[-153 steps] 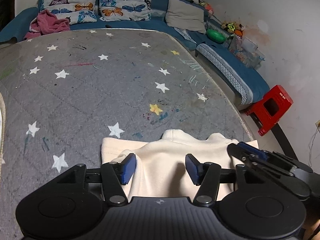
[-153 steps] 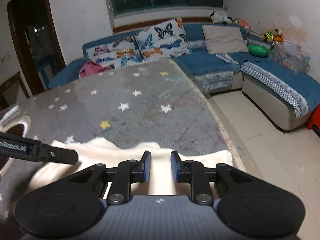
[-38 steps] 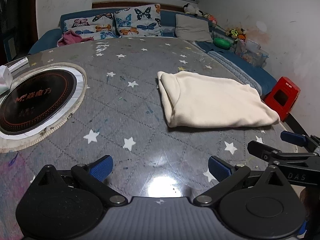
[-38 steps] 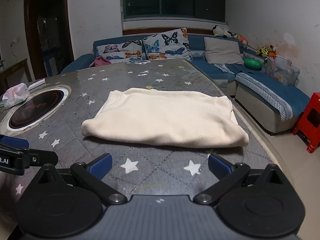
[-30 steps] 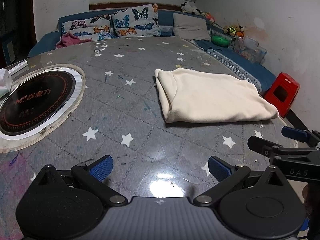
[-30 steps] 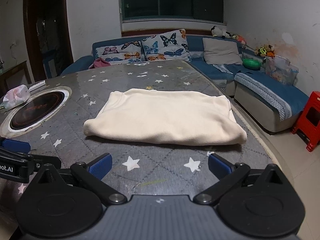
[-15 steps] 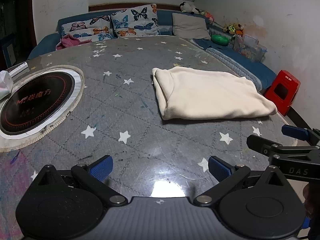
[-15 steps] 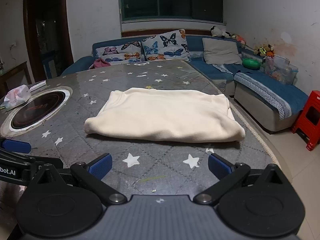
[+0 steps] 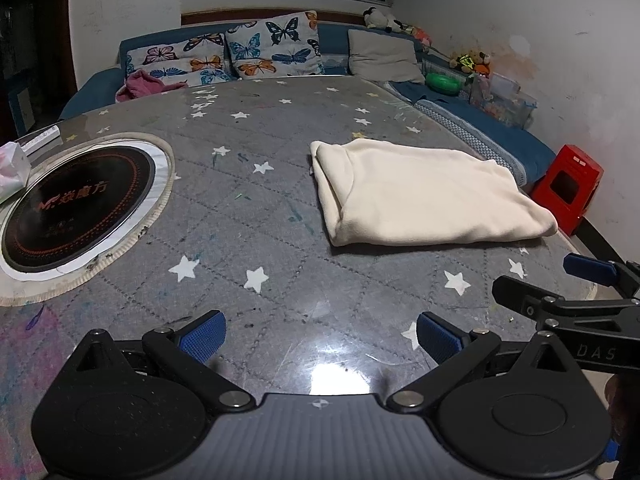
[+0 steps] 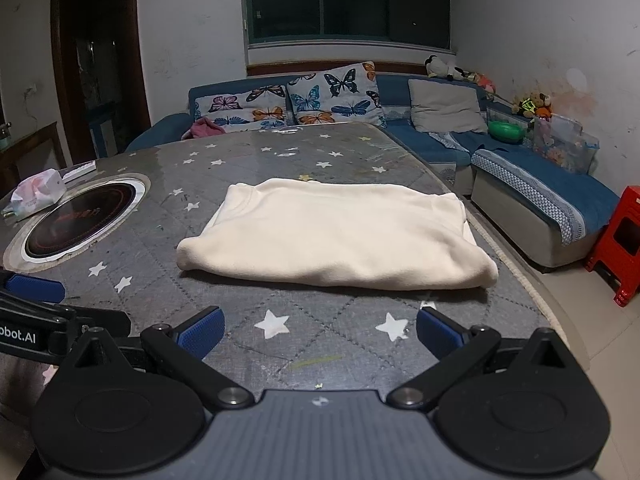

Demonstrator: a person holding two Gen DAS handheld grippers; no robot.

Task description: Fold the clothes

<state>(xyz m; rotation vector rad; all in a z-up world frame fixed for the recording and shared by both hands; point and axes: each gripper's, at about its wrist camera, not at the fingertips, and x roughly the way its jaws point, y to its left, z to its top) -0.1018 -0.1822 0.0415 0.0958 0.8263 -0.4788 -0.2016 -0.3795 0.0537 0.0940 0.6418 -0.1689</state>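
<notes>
A cream garment (image 9: 424,194) lies folded into a flat rectangle on the grey star-patterned table (image 9: 256,216), towards its right edge. It also shows in the right wrist view (image 10: 336,236), straight ahead. My left gripper (image 9: 322,338) is open and empty, held back from the garment above the table's near part. My right gripper (image 10: 320,332) is open and empty, a short way in front of the garment's near fold. The right gripper also shows at the right edge of the left wrist view (image 9: 576,292).
A round black cooktop (image 9: 76,200) is set into the table at the left, with a tissue pack (image 10: 38,192) beside it. A blue sofa (image 10: 512,160) with butterfly pillows wraps the far and right sides. A red stool (image 9: 568,186) stands on the floor at the right.
Both grippers have let go of the garment, opened wide and drawn back from it. The garment now lies folded and still on the table.
</notes>
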